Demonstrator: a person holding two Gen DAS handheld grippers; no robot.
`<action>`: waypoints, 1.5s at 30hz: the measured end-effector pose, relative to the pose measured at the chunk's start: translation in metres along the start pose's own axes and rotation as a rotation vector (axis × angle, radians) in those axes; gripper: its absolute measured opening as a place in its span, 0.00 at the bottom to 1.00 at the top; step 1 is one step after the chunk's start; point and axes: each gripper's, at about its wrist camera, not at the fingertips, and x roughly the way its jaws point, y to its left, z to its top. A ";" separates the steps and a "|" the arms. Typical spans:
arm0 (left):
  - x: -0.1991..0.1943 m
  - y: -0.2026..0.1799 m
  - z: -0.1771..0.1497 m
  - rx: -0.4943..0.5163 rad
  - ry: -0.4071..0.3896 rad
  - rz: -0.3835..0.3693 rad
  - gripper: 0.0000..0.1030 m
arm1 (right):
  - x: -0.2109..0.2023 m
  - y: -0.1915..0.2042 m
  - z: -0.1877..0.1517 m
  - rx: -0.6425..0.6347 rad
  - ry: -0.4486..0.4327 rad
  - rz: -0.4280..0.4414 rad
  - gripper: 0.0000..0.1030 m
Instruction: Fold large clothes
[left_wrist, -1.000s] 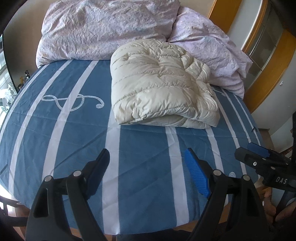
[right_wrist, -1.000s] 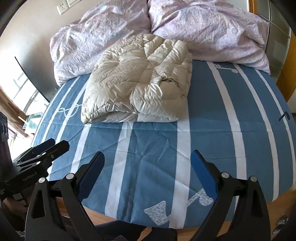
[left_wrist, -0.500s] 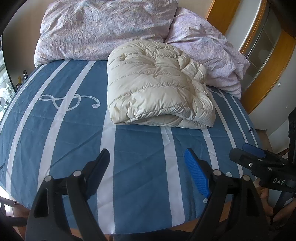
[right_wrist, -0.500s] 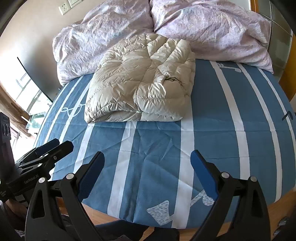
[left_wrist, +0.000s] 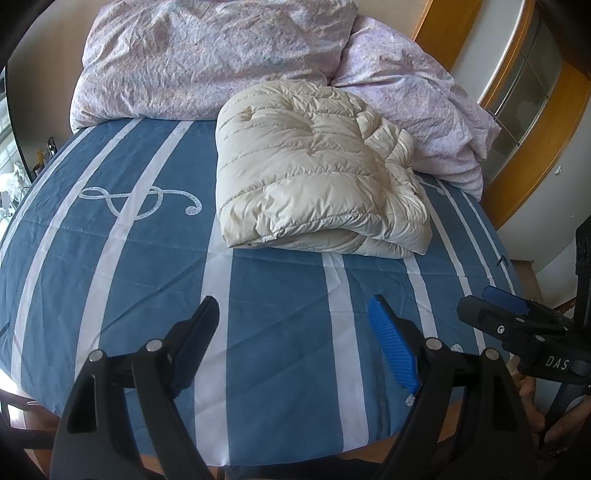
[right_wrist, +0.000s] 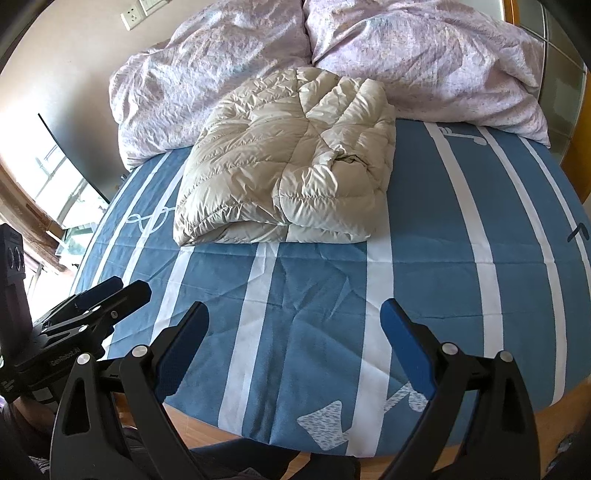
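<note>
A cream puffy down jacket (left_wrist: 314, 177) lies folded into a thick rectangle on the blue striped bed cover (left_wrist: 147, 258); it also shows in the right wrist view (right_wrist: 291, 166). My left gripper (left_wrist: 293, 325) is open and empty, held over the near edge of the bed, well short of the jacket. My right gripper (right_wrist: 295, 328) is open and empty, also over the near bed edge. Each gripper shows in the other's view: the right one at the far right (left_wrist: 491, 306), the left one at the far left (right_wrist: 122, 288).
A crumpled pink floral duvet (left_wrist: 207, 55) is piled behind the jacket, against the wall (right_wrist: 424, 51). A wooden-framed cabinet (left_wrist: 532, 110) stands to the right of the bed. A window (right_wrist: 55, 184) is at the left. The wooden bed frame (right_wrist: 207, 428) shows below the cover.
Both grippers have drifted slightly, so the jacket sits a little differently in each view. The jacket itself has not moved, and both grippers stay open.
</note>
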 end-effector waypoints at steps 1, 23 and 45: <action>0.000 0.000 0.000 0.001 0.000 0.000 0.80 | 0.000 0.000 0.000 -0.001 0.001 0.000 0.93; 0.001 0.000 0.000 0.000 0.000 0.000 0.80 | 0.003 -0.001 0.000 0.000 0.007 0.002 0.93; 0.004 -0.001 0.002 0.010 0.000 -0.005 0.80 | 0.007 -0.003 0.000 0.006 0.014 0.004 0.93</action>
